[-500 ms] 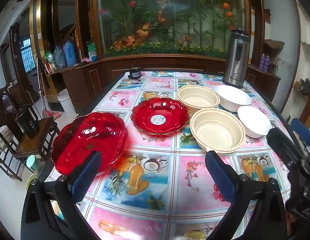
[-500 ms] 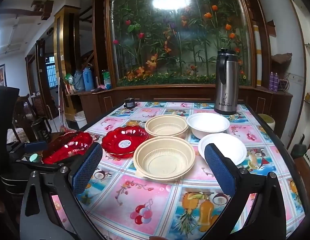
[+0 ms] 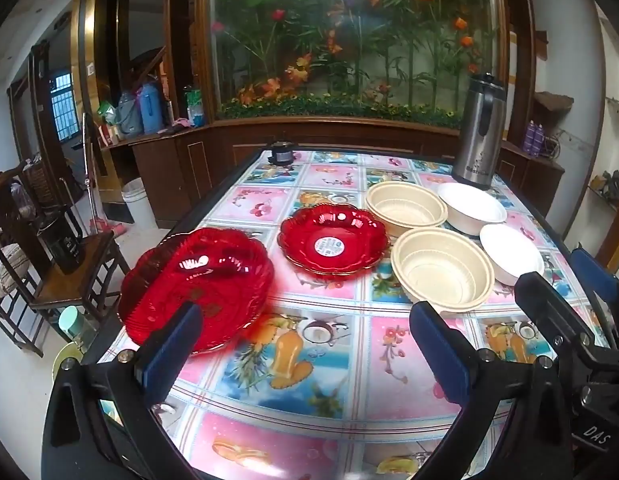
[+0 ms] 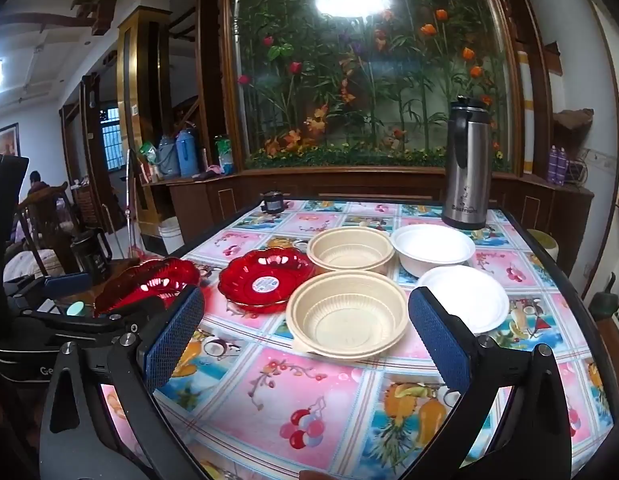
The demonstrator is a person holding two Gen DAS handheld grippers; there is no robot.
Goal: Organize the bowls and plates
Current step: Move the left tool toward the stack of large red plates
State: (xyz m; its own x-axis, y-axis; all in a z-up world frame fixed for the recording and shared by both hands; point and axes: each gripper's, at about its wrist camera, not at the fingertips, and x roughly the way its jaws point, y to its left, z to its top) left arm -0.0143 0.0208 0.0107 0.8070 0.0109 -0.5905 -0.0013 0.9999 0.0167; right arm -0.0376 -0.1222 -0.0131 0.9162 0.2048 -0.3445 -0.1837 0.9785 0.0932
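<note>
1. The near red scalloped plate [image 3: 195, 288] lies at the left edge of the worktop [image 3: 309, 360], its left rim overhanging that edge; it is tilted, its hollow facing up and toward the camera, and it is slightly blurred in the left wrist view.
2. The far red scalloped plate [image 3: 334, 240] sits flat, hollow up, near the middle of the worktop, apart from the first; a round white sticker lies in its centre, its print too small to read.
3. Two beige ribbed bowls stand mouth up just right of that plate: the near beige bowl [image 3: 443, 270] and, behind it toward the far edge, the far beige bowl [image 3: 405, 208].
4. Toward the right edge stand a white bowl [image 3: 471, 208] and, nearer, a white plate [image 3: 511, 254], both mouth up.
5. The left claw [image 3: 305, 344] is spread wide, empty; its left blue pad overlaps the near red plate's front rim in the picture, contact unclear.
6. The right claw [image 4: 305, 332] is likewise spread wide and holds nothing; the near beige bowl shows between its pads, farther off.
7. A steel thermos jug [image 4: 467, 168] stands upright at the far right corner; lettering runs along its base but I cannot read it.
</note>
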